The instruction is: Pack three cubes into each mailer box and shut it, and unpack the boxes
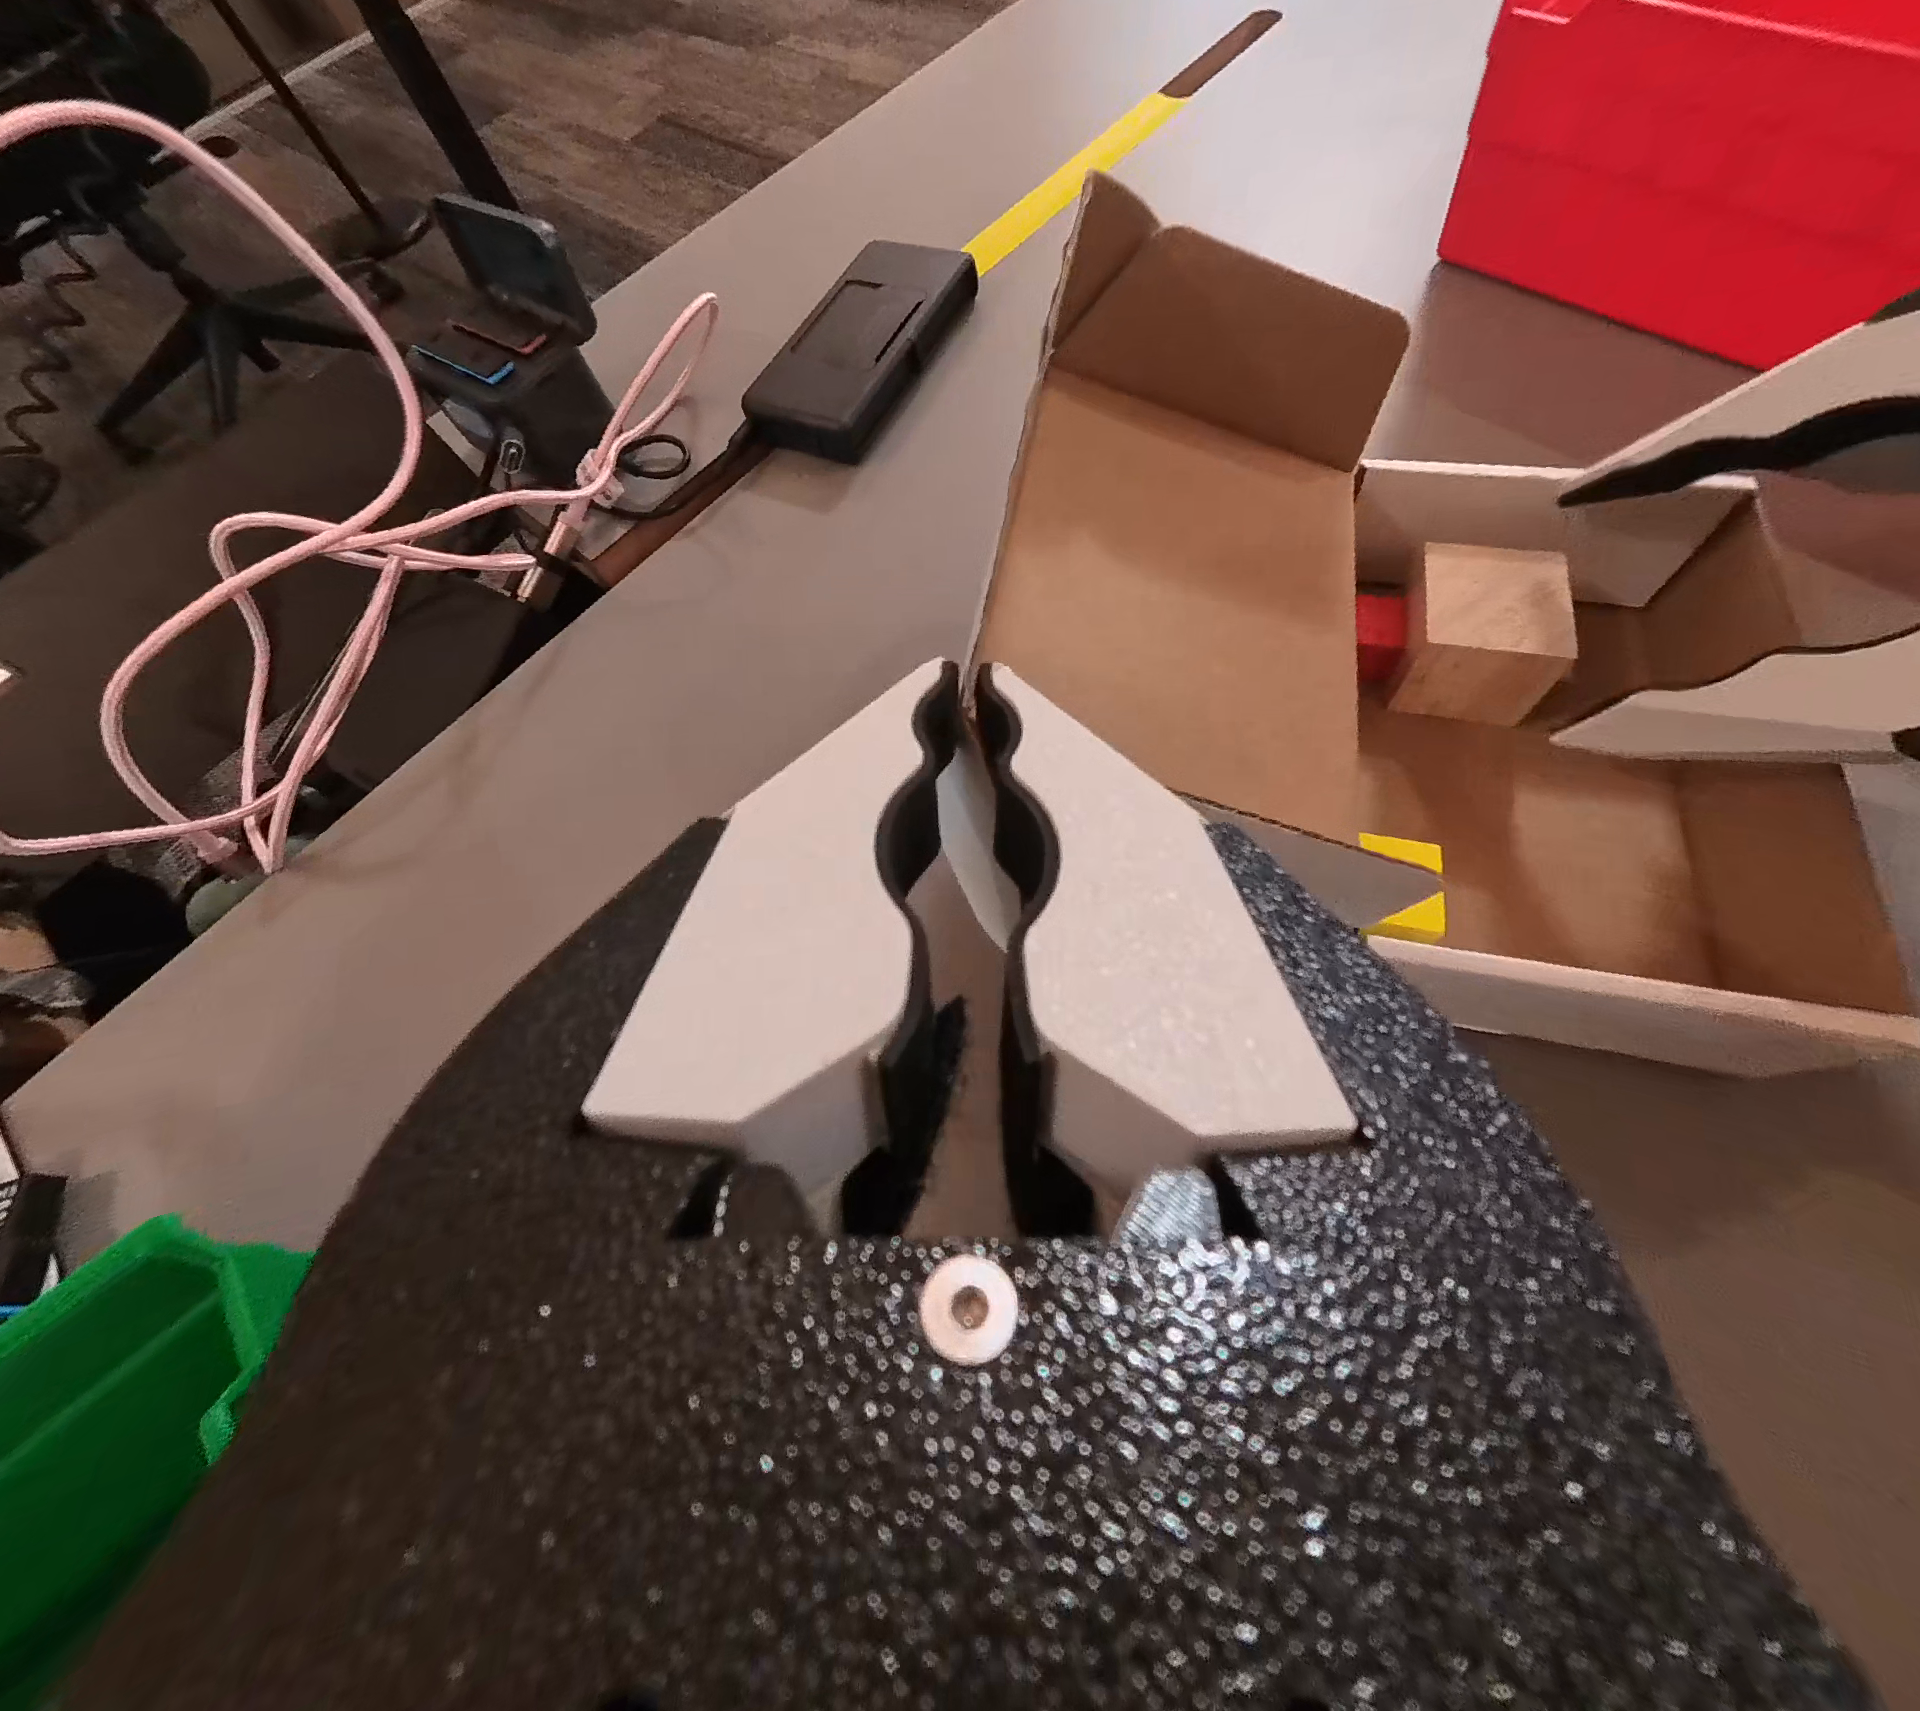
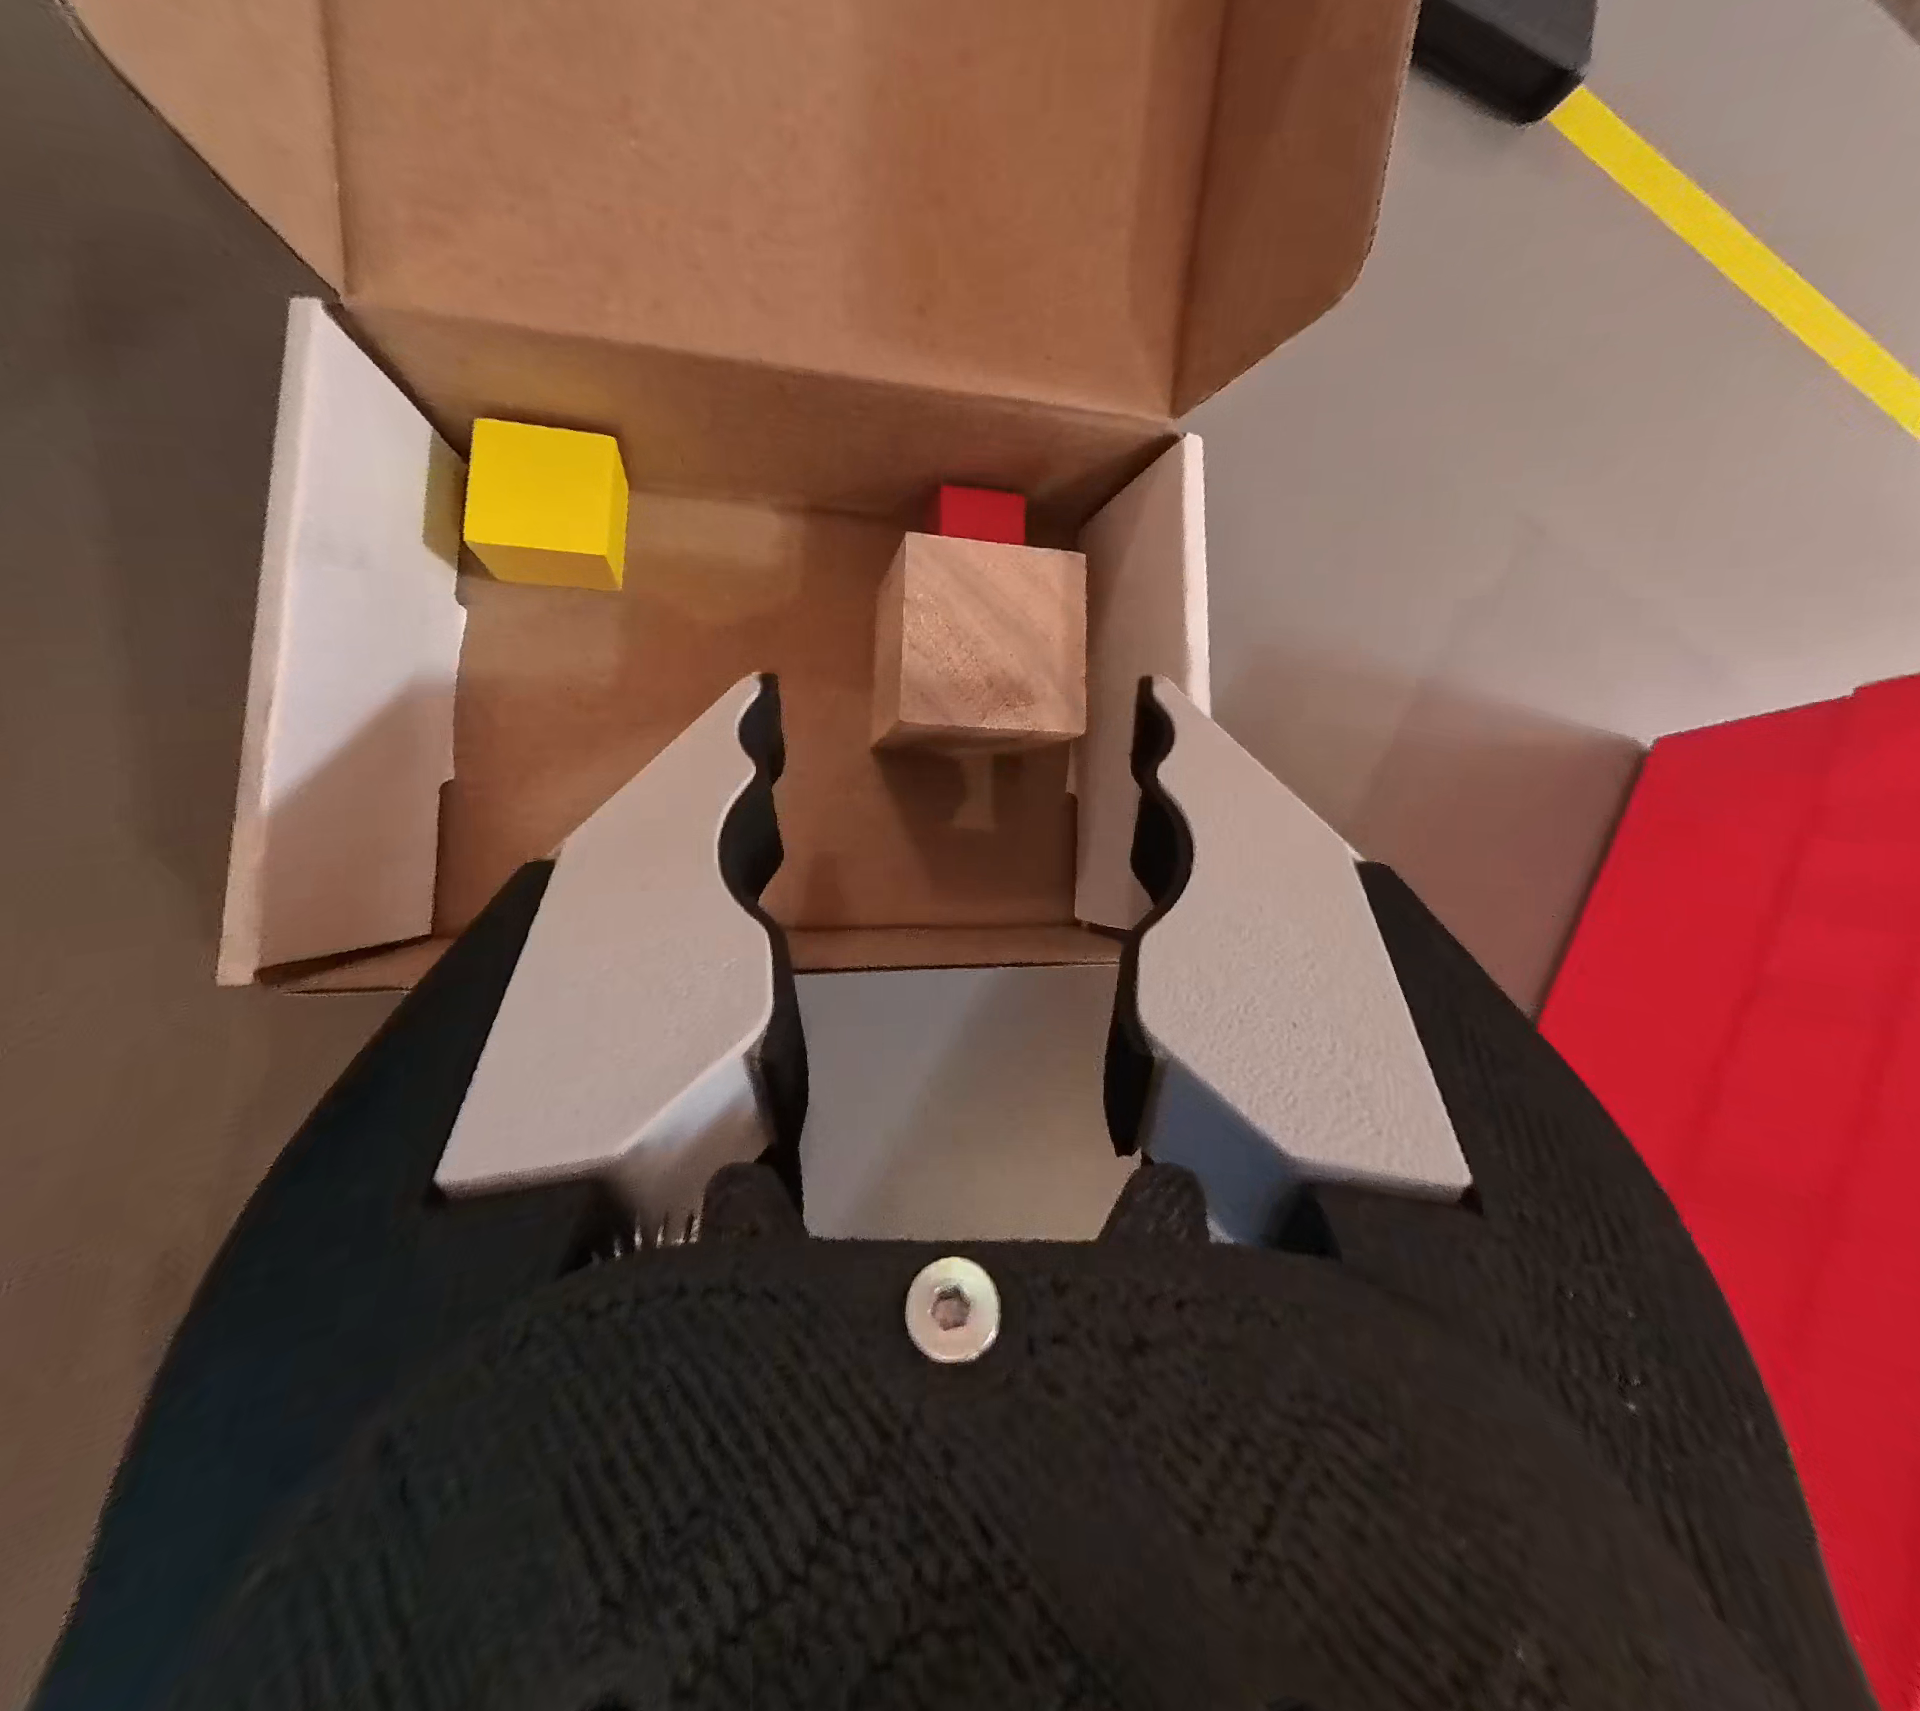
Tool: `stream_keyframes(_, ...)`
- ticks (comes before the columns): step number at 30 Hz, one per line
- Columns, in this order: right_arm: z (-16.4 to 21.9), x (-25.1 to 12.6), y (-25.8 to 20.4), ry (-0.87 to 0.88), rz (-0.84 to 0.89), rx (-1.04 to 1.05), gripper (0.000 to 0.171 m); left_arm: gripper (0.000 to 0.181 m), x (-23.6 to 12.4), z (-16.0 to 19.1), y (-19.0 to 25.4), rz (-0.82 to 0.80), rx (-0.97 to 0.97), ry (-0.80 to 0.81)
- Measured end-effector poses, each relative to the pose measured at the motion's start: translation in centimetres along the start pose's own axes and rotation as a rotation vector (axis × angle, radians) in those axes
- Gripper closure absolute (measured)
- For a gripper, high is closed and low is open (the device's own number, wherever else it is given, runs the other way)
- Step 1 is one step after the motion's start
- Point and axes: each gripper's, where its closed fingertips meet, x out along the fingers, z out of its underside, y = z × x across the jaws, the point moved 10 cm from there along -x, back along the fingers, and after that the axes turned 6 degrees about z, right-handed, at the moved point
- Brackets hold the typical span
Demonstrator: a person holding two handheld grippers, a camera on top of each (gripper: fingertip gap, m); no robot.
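Pinching the raised lid point(image 1: 1164, 539) of the box point(image 2: 343, 622) by its front edge, the left gripper point(image 1: 971, 685) has its fingers closed on the cardboard, which runs as a thin sheet between the pads. Held this way, the lid stands nearly upright, hinged at the box's far wall, and its side flaps fold toward the inside.

In the right wrist view the box's depth from front wall to hinge looks a little shorter than its width. It sits on the grey table point(image 2: 1455, 622), white outside and plain brown within.

Three cubes lie inside. A yellow cube point(image 2: 545, 508) sits in the far left corner against the side wall. A bare wooden cube point(image 2: 977, 638) — visibly bigger — rests near the right wall, and a red cube point(image 2: 982, 513) is just behind it at the back wall, mostly hidden. Bare floor lies between the yellow cube and the other two, and in front of all three.

Above the front wall hangs the right gripper point(image 2: 956, 695), its fingers spread wide and holding nothing, roughly in line with the wooden cube.

A red bin point(image 1: 1704, 103) stands on the table just right of the box. A yellow tape line point(image 2: 1725, 259) and a black case point(image 1: 862, 352) lie on the other side, near the table's edge — beyond it pink cable point(image 1: 312, 518) hangs loose.
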Motion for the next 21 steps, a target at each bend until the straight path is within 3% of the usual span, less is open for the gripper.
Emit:
stream_keyframes(11, -2.1, 2.5, 1.2, -0.248, -0.168, -0.084, 0.102, 0.181, -1.1, -0.2, 0.0, 0.026, 0.007, -0.042)
stream_keyframes(15, -2.5, 3.5, 1.0, -0.332, -0.182, -0.16, 0.11, 0.181, -0.8, -0.1, 0.2, 0.02, 0.021, -0.065)
stream_keyframes(16, -2.7, 3.4, 1.0, -0.329, -0.178, -0.193, 0.128, 0.181, -0.8, 0.0, 0.2, 0.015, 0.025, -0.07)
stream_keyframes(21, -3.5, 1.1, 0.6, -0.202, -0.231, -0.192, 0.129, 0.181, -0.6, 0.2, 0.0, 0.002, 0.028, -0.085)
